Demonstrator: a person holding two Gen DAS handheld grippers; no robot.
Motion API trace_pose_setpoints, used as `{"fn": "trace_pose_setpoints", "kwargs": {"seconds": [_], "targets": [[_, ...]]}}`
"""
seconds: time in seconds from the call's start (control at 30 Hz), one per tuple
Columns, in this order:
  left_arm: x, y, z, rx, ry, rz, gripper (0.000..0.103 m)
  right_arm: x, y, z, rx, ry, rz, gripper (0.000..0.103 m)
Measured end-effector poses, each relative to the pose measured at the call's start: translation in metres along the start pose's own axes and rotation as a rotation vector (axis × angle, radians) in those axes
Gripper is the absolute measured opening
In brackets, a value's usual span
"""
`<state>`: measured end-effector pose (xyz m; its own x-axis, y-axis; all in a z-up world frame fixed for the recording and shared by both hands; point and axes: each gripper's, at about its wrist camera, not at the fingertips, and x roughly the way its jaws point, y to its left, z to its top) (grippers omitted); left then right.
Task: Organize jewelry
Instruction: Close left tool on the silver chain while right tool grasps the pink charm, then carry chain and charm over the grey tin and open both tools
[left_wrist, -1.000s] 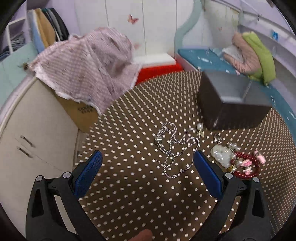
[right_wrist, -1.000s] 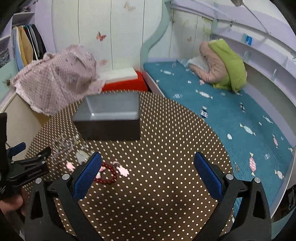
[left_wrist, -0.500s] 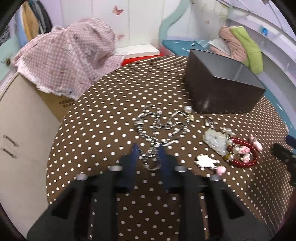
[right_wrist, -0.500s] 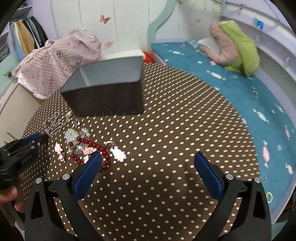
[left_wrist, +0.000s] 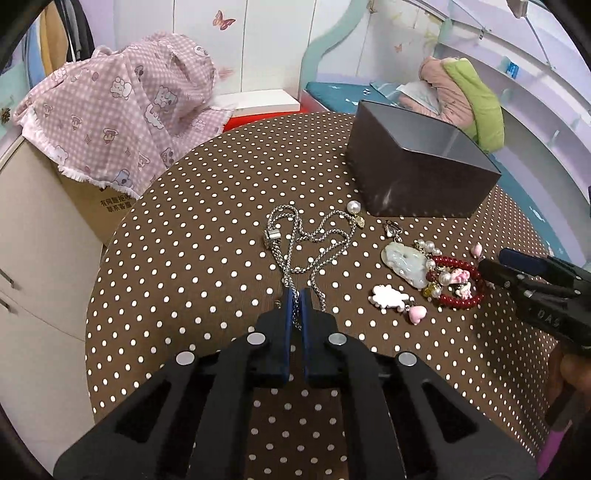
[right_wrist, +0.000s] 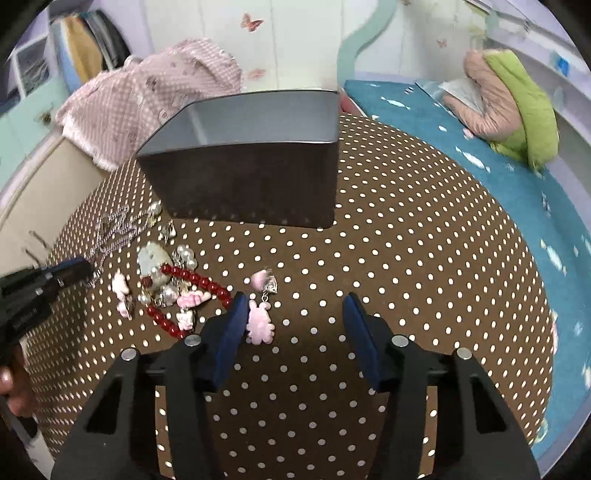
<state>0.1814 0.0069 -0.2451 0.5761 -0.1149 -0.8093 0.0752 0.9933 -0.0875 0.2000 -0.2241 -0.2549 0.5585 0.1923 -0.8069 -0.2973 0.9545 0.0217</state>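
Note:
A silver chain necklace (left_wrist: 310, 242) lies spread on the brown polka-dot table (left_wrist: 207, 236). My left gripper (left_wrist: 295, 295) is shut on the near end of this chain. To its right lie a pale jade pendant (left_wrist: 404, 260), a red bead bracelet (left_wrist: 456, 282) and pink charms (left_wrist: 389, 297). An open dark grey box (left_wrist: 417, 171) stands behind them. My right gripper (right_wrist: 293, 314) is open low over the table, its left finger beside a pink earring (right_wrist: 260, 321). The box (right_wrist: 251, 162) stands just beyond it.
A pink checked cloth (left_wrist: 122, 103) covers a cardboard box beyond the table's far left edge. A cream cabinet (left_wrist: 33, 236) stands at the left. A teal bed (right_wrist: 480, 155) with a green and pink bundle (right_wrist: 517, 107) lies at the right.
My left gripper has closed from wide open onto the chain's near end. My right gripper has moved forward and down toward the jewelry pile and narrowed its opening.

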Motion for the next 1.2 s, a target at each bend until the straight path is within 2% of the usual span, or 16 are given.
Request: {"fn": "trace_pose_setpoints", "kwargs": {"seconds": [0.1,0.17,0.2,0.23,0.47,0.6,0.9,1.2], "targets": [[-0.003,0.0,-0.003,0.002,-0.001,-0.004,0.004,0.0,0.008,-0.003,-0.059,0.004,0.004,0.049],[-0.005,-0.001,-0.005,0.003,-0.003,-0.008,0.004,-0.001,0.011,-0.007,-0.07,-0.006,0.012,0.036],[-0.007,-0.001,-0.005,0.004,-0.006,-0.011,0.004,-0.003,0.012,-0.007,-0.075,-0.008,0.005,0.02],[-0.009,-0.002,-0.006,0.004,-0.01,-0.013,0.004,-0.004,0.01,-0.008,-0.068,-0.005,-0.001,0.014],[-0.042,0.001,-0.001,0.022,-0.068,-0.02,0.004,-0.023,-0.007,-0.015,0.035,-0.041,0.079,0.014],[-0.068,0.001,0.008,0.026,-0.115,-0.046,0.004,-0.042,-0.01,-0.007,0.026,-0.078,0.093,0.014],[-0.139,-0.013,0.046,0.081,-0.296,-0.071,0.004,-0.095,0.005,0.023,-0.045,-0.195,0.125,0.014],[-0.198,-0.032,0.093,0.134,-0.453,-0.108,0.004,-0.141,0.017,0.07,-0.114,-0.315,0.142,0.014]]}}
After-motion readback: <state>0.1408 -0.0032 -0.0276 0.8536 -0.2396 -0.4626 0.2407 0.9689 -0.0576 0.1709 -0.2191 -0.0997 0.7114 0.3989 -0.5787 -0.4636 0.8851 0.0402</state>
